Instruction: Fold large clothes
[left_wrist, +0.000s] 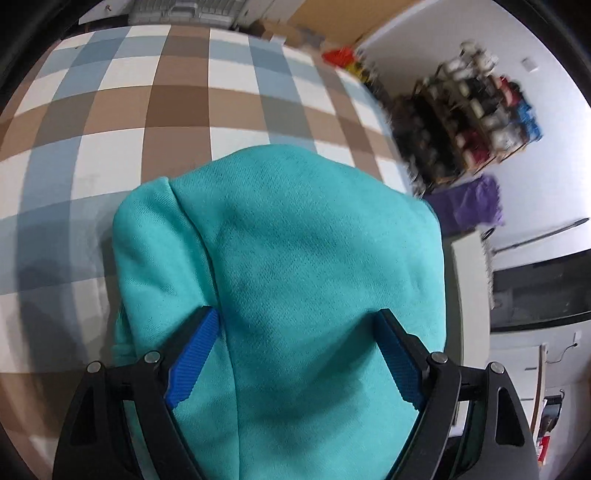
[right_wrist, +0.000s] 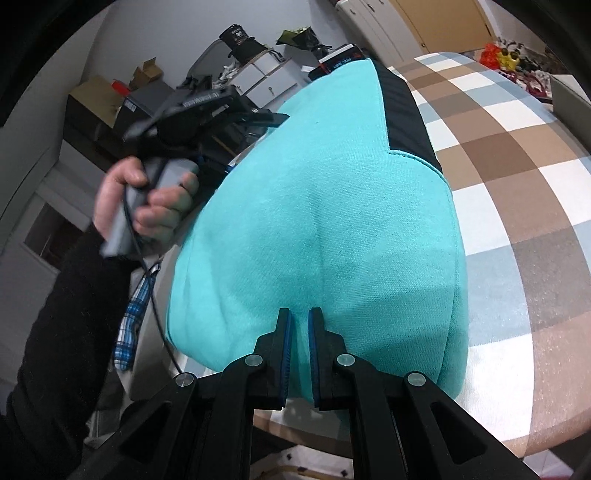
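A turquoise garment (left_wrist: 288, 258) with a black part (right_wrist: 406, 118) lies in a bundle near the edge of a table covered with a checked cloth (left_wrist: 177, 103). In the left wrist view my left gripper (left_wrist: 295, 325) has its jaws wide apart, with the turquoise fabric bulging between the blue pads (left_wrist: 195, 354). In the right wrist view my right gripper (right_wrist: 298, 317) is nearly closed, pinching a fold of the turquoise garment (right_wrist: 314, 229). The left gripper (right_wrist: 275, 119), held by a hand, also shows at the garment's far side.
The checked cloth (right_wrist: 517, 184) extends beyond and to the right of the garment. A cluttered shelf (left_wrist: 469, 122) and a purple cloth (left_wrist: 469, 203) stand to the right off the table. Boxes and cabinets (right_wrist: 236, 74) stand behind the left hand.
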